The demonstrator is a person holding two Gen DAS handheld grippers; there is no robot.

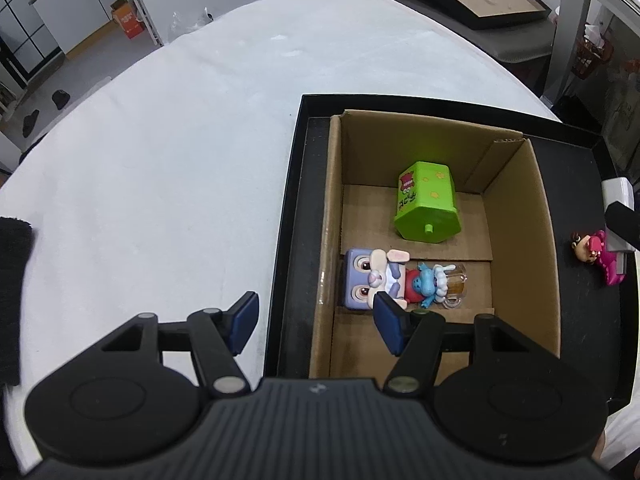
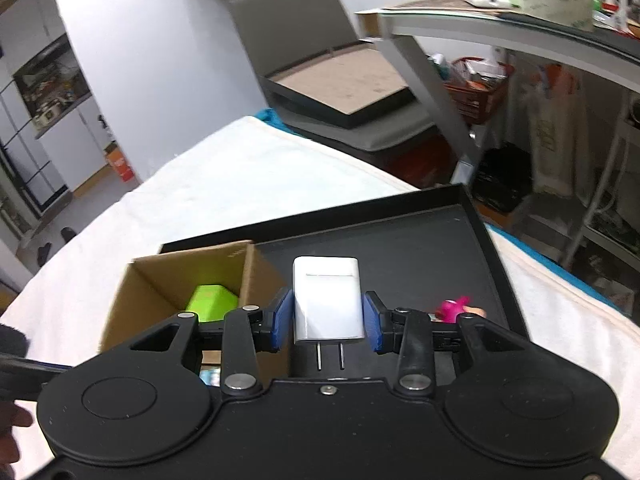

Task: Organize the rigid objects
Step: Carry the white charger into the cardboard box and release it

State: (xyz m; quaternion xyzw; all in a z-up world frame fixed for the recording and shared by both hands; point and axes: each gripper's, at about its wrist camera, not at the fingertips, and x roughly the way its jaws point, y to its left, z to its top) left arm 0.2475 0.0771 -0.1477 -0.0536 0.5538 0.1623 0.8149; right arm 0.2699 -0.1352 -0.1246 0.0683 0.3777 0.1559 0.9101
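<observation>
A cardboard box (image 1: 516,216) stands in a black tray (image 1: 294,216). Inside it lie a green toy bin (image 1: 426,202), a purple-headed rabbit figure (image 1: 370,278) and a blue figure with a clear mug (image 1: 436,282). My left gripper (image 1: 316,322) is open and empty, above the box's near left wall. My right gripper (image 2: 328,320) is shut on a white charger plug (image 2: 328,298), held above the tray (image 2: 420,248) right of the box (image 2: 168,276); the plug also shows in the left wrist view (image 1: 618,192). A pink doll (image 1: 596,256) lies on the tray floor, seen also behind the right fingers (image 2: 452,308).
The tray sits on a white cloth-covered table (image 1: 180,152). Beyond the table's far edge are a black-framed board (image 2: 344,88), a grey desk (image 2: 480,28) with a red basket (image 2: 476,84) under it, and an orange box (image 1: 129,21) on the floor.
</observation>
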